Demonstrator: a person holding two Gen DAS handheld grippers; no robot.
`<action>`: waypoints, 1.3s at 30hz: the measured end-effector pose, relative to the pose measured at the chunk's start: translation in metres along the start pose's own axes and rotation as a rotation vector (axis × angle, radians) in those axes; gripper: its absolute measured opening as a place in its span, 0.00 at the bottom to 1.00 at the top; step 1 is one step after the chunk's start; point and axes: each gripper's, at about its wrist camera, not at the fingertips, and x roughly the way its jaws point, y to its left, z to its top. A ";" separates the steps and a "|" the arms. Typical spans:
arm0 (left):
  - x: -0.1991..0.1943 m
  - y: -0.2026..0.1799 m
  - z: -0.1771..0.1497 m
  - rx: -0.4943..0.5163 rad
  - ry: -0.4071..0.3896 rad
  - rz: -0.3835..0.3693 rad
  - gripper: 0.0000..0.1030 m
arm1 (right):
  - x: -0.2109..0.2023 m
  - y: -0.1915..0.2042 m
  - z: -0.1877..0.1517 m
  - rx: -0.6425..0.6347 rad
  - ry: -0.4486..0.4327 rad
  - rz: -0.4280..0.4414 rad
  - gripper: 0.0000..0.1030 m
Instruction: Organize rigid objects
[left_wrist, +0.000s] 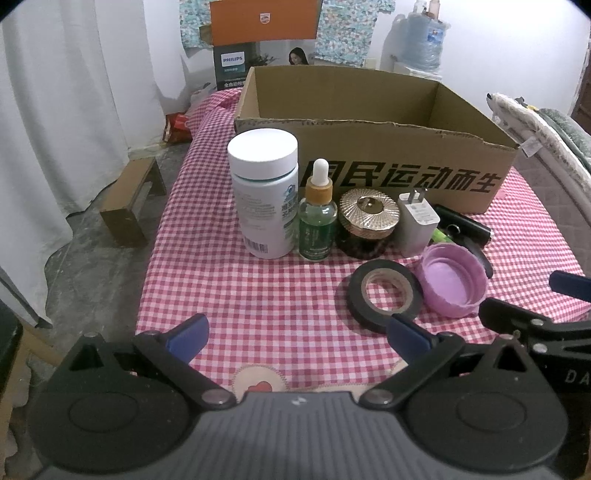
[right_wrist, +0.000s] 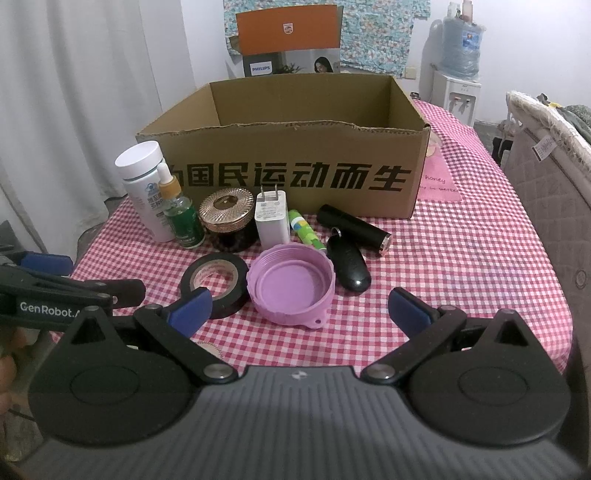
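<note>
Start of sorting. The cardboard box (right_wrist: 288, 110) shows no items inside; the white bottle (right_wrist: 146, 184), dropper bottle (right_wrist: 181, 218), jar (right_wrist: 229, 218), charger (right_wrist: 271, 218), tape roll (right_wrist: 214, 275) and purple lid (right_wrist: 291, 284) all stand on the checked tablecloth (right_wrist: 461, 258) before it. Left gripper (left_wrist: 295, 332) and right gripper (right_wrist: 299, 314) hover wide open, holding and touching nothing.

We carry two identical grippers, the left gripper (left_wrist: 297, 338) and right gripper (right_wrist: 301, 310): ribbed grey housings, black linkage arms, silver pivot screws, blue fingertip pads (right_wrist: 192, 310).
</note>
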 end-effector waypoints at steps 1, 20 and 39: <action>0.000 0.000 0.000 0.000 0.000 0.000 1.00 | 0.000 0.000 0.000 0.000 -0.001 -0.001 0.99; 0.000 0.001 0.000 -0.003 0.002 -0.001 1.00 | 0.000 0.002 0.000 -0.001 0.002 0.002 0.99; 0.003 0.000 0.001 0.003 0.016 0.011 1.00 | 0.001 0.002 0.000 0.005 0.005 0.009 0.99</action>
